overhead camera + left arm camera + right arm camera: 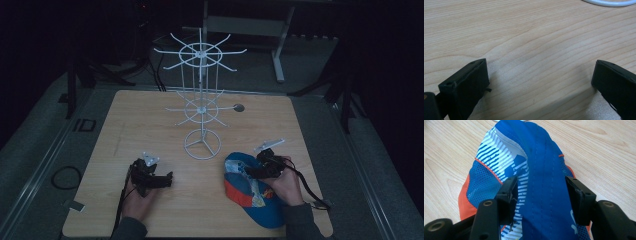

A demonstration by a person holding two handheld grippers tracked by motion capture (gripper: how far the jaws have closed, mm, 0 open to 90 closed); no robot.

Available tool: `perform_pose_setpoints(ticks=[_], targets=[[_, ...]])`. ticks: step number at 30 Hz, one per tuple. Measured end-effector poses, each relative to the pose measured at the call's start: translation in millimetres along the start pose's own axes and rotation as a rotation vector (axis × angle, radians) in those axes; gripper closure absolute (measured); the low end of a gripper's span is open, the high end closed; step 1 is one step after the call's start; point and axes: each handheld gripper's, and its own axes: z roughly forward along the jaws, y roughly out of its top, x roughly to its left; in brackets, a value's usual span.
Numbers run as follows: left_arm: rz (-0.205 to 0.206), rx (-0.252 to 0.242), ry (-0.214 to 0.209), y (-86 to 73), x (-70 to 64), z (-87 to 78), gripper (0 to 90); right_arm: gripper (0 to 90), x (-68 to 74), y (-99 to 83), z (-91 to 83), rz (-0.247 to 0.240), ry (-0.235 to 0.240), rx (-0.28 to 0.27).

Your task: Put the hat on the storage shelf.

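A blue cap [251,194] with orange and white panels lies on the wooden table [145,120] at the front right. My right gripper [249,172] is on its near-left part. In the right gripper view its jaws press both sides of a raised ridge of the cap's [541,165] blue fabric, so the right gripper [540,192] is shut on it. At the front left my left gripper [167,179] rests low over bare wood and points right. The left gripper [540,75] stands open with nothing between its jaws.
A white wire display stand [201,100] with two tiers of hooks rises from a ring base [202,145] at the table's middle. An arc of that ring [609,3] shows ahead of the left gripper. A small dark hole [239,107] lies behind the stand.
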Motion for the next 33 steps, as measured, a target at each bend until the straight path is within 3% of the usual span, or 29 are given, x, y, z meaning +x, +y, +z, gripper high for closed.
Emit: perform_pose_setpoints(ticks=[18,23,26,31,33], targets=[[0.000,0.001,-0.001,0.0,0.0,-0.1,1.4,53.7,-1.8,-0.8,12.7,0.008,-0.012,0.053],[0.000,0.001,-0.001,0.1,0.0,-0.1,1.4,70.4,-0.5,-1.3,14.3,-0.014,-0.003,0.062],[0.000,0.000,0.000,0.0,0.0,0.0,1.4,81.7,4.2,-0.4,11.8,-0.045,-0.022,0.056],[0.000,0.001,-0.001,0.0,0.1,-0.1,1.4,86.8,8.6,0.8,5.9,-0.061,-0.026,0.040],[0.000,0.001,-0.001,0.0,0.1,-0.1,1.4,87.1,10.7,1.7,1.4,-0.063,0.001,0.010]])
